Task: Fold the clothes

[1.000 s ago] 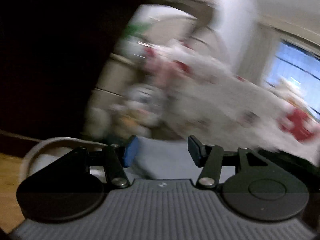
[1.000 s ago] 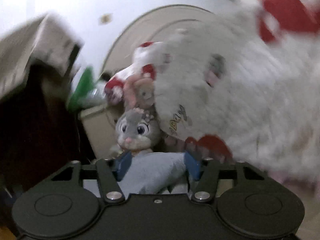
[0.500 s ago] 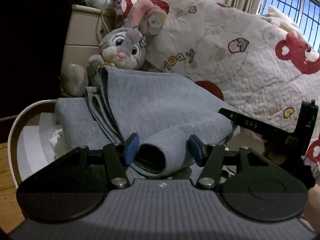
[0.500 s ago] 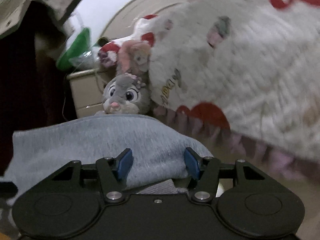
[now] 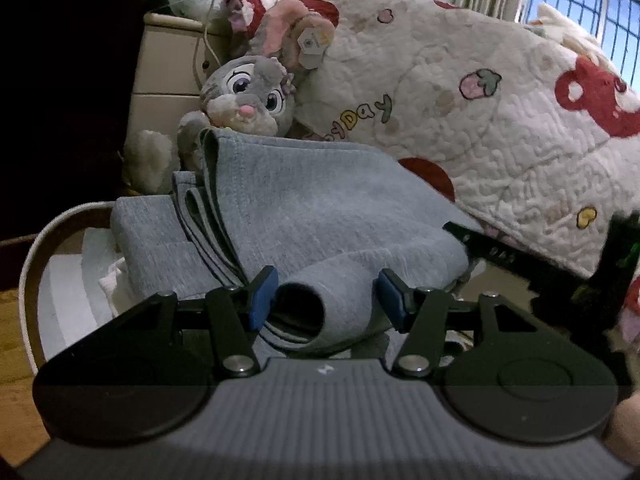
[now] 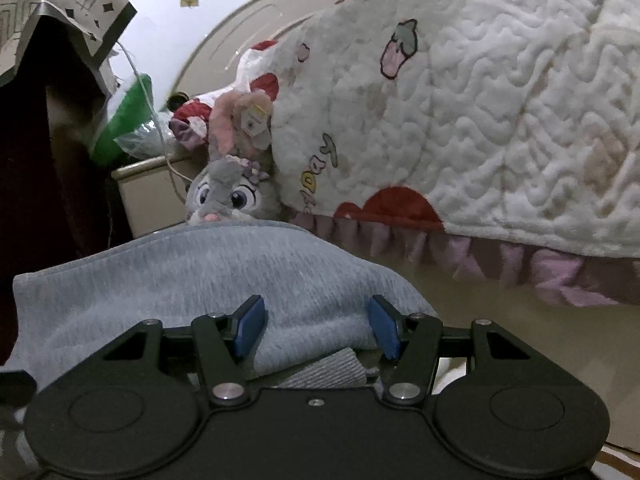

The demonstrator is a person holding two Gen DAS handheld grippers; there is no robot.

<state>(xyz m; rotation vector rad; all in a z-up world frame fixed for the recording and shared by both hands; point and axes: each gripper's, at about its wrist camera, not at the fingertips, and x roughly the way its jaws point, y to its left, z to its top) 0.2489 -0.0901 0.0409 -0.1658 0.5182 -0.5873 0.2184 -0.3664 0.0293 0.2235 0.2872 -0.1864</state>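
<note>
Grey garment folded, both grippers spread wide

The left gripper point(image 5: 327, 300) and right gripper point(image 6: 314, 327) stand released, the folded grey garment point(image 5: 304, 208) just ahead between their fingertips; beyond it sit a plush rabbit point(image 5: 244, 98) and a quilted blanket point(image 6: 460, 120).

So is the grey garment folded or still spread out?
Folded: the grey knit garment lies doubled over, with several stacked layer edges showing at its left side.

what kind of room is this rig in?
Most likely a bedroom: a quilted bedspread with cartoon prints, a plush bunny against a cream nightstand, and a barred window.
</note>
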